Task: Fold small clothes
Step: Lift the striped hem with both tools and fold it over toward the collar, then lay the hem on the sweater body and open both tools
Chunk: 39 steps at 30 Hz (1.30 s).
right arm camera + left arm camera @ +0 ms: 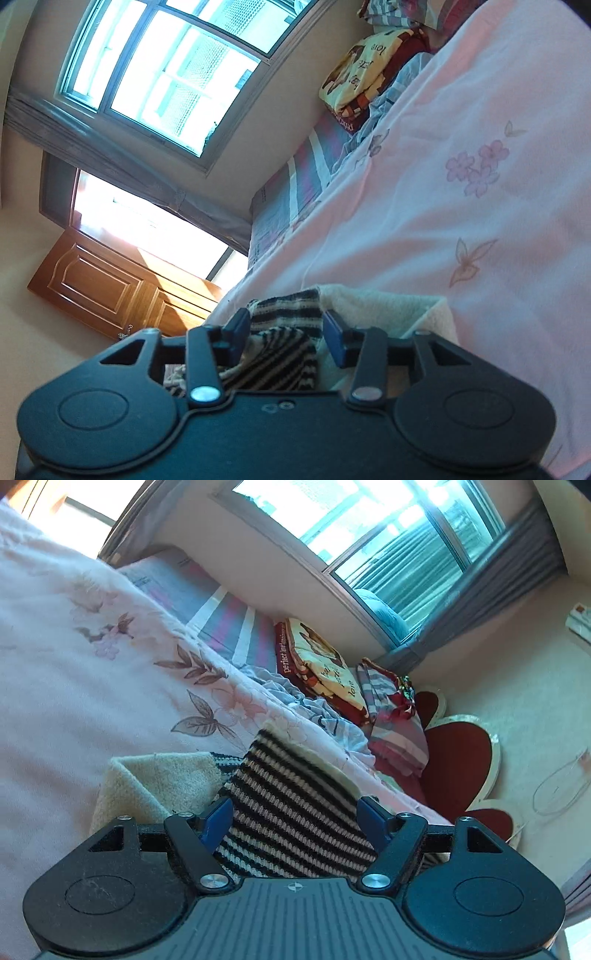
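A small knit garment [295, 794] with black and cream stripes lies on the pink flowered bedspread [92, 664], its cream fleece lining [159, 779] turned up beside it. My left gripper [295, 818] stands open just over the striped cloth, blue pads wide apart and not pressing on it. In the right wrist view the same striped garment [284, 358] is bunched between the fingers of my right gripper [286, 336], which is open, with a gap at the right pad. The fleece lining [376, 306] shows behind it.
A folded printed blanket [321, 664] and striped pillows [391, 716] lie at the bed's far end under the window [388, 546]. A red flower-shaped mat [458, 760] lies on the floor beside the bed edge. A wooden door [103, 280] stands beyond the bed.
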Each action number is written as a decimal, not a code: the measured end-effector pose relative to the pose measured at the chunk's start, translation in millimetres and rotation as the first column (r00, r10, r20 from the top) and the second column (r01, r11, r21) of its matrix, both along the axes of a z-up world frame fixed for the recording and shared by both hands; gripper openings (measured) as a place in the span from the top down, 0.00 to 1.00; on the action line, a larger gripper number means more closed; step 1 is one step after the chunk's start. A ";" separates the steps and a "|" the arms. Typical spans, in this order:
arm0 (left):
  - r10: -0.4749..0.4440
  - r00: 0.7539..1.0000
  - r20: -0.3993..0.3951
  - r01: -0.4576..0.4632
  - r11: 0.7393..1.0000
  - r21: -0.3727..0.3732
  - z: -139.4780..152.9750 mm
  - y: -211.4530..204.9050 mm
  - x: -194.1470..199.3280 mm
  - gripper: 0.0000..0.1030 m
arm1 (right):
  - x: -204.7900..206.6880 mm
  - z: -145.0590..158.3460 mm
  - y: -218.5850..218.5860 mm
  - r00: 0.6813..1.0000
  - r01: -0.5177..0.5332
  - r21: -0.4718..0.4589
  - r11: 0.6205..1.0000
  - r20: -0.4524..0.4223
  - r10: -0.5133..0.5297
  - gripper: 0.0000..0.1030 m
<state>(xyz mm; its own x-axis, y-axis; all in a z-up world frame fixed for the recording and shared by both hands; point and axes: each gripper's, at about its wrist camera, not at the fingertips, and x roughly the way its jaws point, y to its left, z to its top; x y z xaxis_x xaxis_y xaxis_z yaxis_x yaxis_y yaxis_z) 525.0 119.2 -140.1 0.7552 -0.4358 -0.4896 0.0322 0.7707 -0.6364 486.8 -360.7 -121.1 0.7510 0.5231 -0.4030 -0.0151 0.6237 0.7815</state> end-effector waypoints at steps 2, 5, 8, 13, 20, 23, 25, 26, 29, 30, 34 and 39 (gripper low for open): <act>0.001 1.000 0.018 -0.002 0.997 0.081 5.7 -0.5 -5.0 0.28 | 0.5 -1.2 -3.4 1.000 0.005 0.014 1.000 0.008 -0.005 0.52; -0.011 1.000 -0.003 0.012 0.983 0.182 5.8 -0.2 -6.2 0.28 | 1.4 -0.2 3.3 0.999 -0.034 -0.049 0.998 0.007 0.035 0.52; -0.040 0.999 -0.024 0.046 0.949 0.312 5.8 -10.3 -8.1 0.35 | 4.6 6.5 18.5 0.996 -0.086 -0.174 0.981 0.000 0.087 0.52; -0.031 0.999 -0.035 0.044 0.881 0.471 10.9 -25.3 -11.6 0.61 | 5.5 22.9 65.1 0.982 -0.171 -0.483 0.859 -0.015 0.188 0.56; -0.012 0.999 0.037 -0.010 0.845 0.534 17.2 -33.8 -27.2 0.94 | 3.1 25.8 108.3 0.974 -0.181 -0.700 0.691 -0.032 0.223 0.92; -0.026 0.998 0.061 -0.012 0.834 0.552 18.4 -38.8 -32.4 0.94 | -0.3 26.4 103.3 0.975 -0.160 -0.689 0.706 0.001 0.222 0.93; -0.028 0.997 0.075 -0.019 0.828 0.560 19.8 -40.9 -35.5 0.94 | -6.0 27.5 101.5 0.976 -0.135 -0.700 0.702 0.029 0.217 0.93; -0.029 0.996 0.081 -0.021 0.831 0.556 21.7 -40.8 -36.3 0.94 | -8.3 29.7 100.1 0.977 -0.116 -0.703 0.701 0.044 0.207 0.94; -0.024 0.991 0.132 -0.052 0.840 0.540 32.1 -40.8 -40.7 0.94 | -17.2 42.9 93.0 0.976 -0.047 -0.700 0.712 0.120 0.182 0.94; -0.015 0.989 0.146 -0.067 0.839 0.540 35.1 -41.3 -40.6 0.95 | -20.2 47.5 92.3 0.973 -0.024 -0.706 0.708 0.145 0.178 0.94; 0.019 0.986 0.163 -0.110 0.817 0.566 34.4 -44.9 -38.0 0.95 | -19.2 51.0 89.6 0.977 0.014 -0.738 0.674 0.154 0.148 0.94; 0.023 0.997 0.073 -0.065 0.759 0.648 13.9 -56.8 -26.5 0.94 | -3.8 15.5 81.3 0.992 -0.053 -0.740 0.671 0.037 0.120 0.95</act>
